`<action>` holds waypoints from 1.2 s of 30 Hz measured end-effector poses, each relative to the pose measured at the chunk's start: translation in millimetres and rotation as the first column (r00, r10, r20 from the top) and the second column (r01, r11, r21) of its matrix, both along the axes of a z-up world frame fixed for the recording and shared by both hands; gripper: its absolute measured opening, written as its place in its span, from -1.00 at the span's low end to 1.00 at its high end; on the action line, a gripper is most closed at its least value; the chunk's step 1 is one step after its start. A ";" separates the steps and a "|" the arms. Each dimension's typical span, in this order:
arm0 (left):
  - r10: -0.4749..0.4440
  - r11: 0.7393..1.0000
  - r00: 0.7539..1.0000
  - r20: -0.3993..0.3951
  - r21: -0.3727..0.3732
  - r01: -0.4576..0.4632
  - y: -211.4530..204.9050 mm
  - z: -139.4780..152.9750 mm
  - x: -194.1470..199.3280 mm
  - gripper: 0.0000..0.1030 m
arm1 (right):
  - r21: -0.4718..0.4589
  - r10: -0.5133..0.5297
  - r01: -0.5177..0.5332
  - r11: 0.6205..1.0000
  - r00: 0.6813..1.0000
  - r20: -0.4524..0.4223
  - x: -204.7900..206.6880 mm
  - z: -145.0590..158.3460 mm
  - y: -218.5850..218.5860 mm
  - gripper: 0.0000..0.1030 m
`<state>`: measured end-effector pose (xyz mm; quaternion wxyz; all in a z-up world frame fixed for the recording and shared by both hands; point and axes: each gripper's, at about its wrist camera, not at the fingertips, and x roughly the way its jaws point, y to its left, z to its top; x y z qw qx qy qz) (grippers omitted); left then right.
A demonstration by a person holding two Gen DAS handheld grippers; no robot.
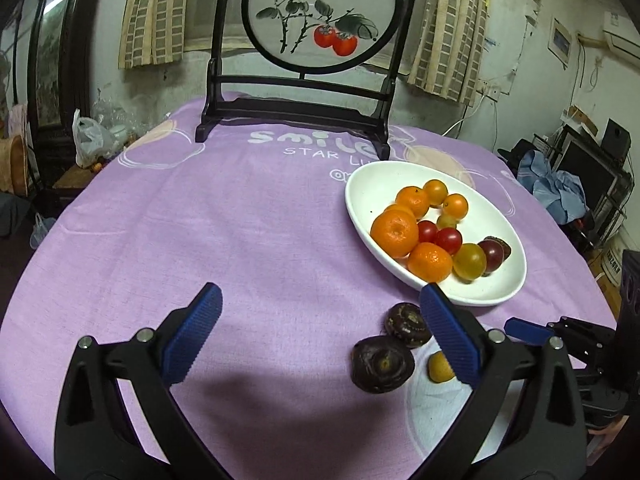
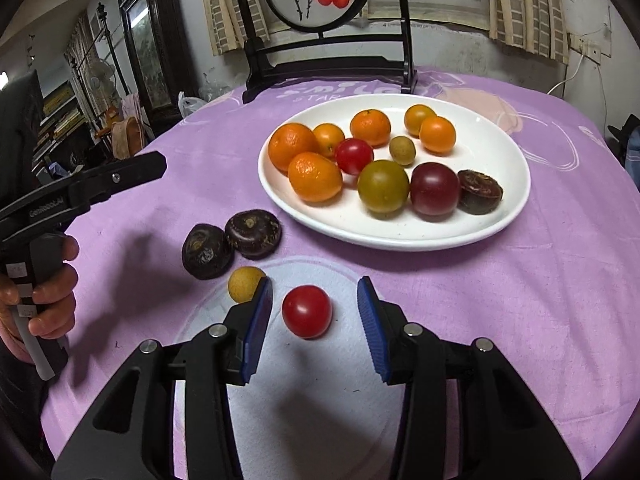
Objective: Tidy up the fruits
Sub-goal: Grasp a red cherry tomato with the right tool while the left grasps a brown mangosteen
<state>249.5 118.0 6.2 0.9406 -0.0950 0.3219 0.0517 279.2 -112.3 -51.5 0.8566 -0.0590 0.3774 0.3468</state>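
A white plate holds several oranges, tomatoes and a dark fruit; it also shows in the left wrist view. On the purple cloth lie a red tomato, a small yellow fruit and two dark fruits. My right gripper is open, its pads either side of the red tomato, not touching it. My left gripper is open and empty over bare cloth, left of the dark fruits and the yellow fruit.
A black stand with a round painted screen stands at the table's far edge. The left gripper's body and the hand holding it are at the left of the right wrist view. Clutter surrounds the table.
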 end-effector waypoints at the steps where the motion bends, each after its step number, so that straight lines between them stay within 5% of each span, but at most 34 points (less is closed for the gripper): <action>1: -0.004 1.000 1.000 0.001 0.004 0.004 -0.8 0.4 -1.0 0.96 | -0.006 0.006 -0.006 1.000 1.000 0.003 -1.2 -0.6 1.6 -0.14; 29: -0.041 0.995 0.999 0.012 0.086 0.040 -13.7 1.7 -8.9 0.96 | -0.102 0.048 -0.045 0.994 0.998 0.029 -7.9 -10.2 16.9 -0.39; 36: -0.075 0.989 0.997 -0.013 0.124 0.076 -17.5 -1.0 -9.5 0.96 | -0.053 0.026 -0.025 0.998 1.000 0.018 -5.8 -4.7 8.1 -0.47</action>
